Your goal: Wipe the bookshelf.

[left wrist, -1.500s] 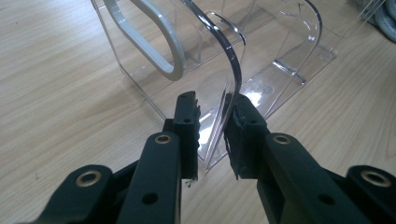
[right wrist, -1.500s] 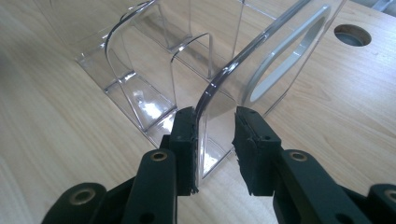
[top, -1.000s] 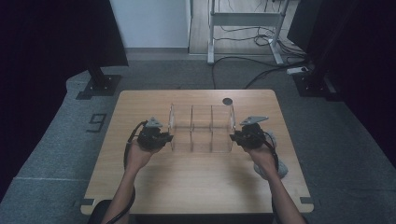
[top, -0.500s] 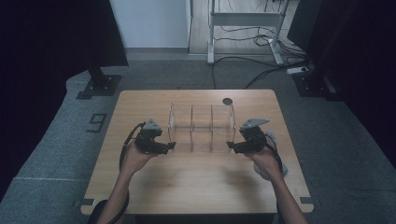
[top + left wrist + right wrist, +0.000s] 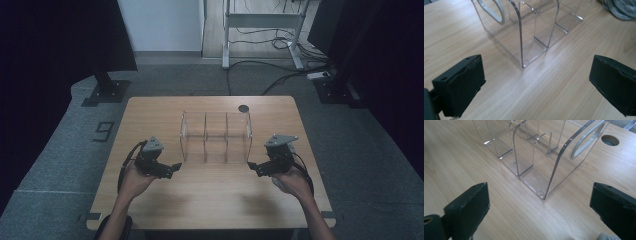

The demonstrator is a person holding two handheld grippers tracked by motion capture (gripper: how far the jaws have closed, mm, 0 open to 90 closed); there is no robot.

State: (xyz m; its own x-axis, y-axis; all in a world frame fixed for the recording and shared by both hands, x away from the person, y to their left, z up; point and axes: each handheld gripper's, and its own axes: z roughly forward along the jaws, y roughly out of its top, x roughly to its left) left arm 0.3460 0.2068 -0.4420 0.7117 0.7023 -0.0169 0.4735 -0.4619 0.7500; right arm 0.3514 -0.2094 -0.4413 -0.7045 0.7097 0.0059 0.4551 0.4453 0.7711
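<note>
While the left hand-held gripper [image 5: 173,168] hangs just off the left end of the clear acrylic rack [image 5: 215,135], its jaws have just been opening and hold nothing; the rack stands mid-bench [image 5: 210,200], and the right hand-held gripper [image 5: 251,166], likewise just opened wide and empty, sits off its right end

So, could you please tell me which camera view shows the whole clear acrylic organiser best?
The high view: the whole clear organiser, with its dividers, sits on the table. The left gripper view and right gripper view each show one near corner, cropped.
</note>
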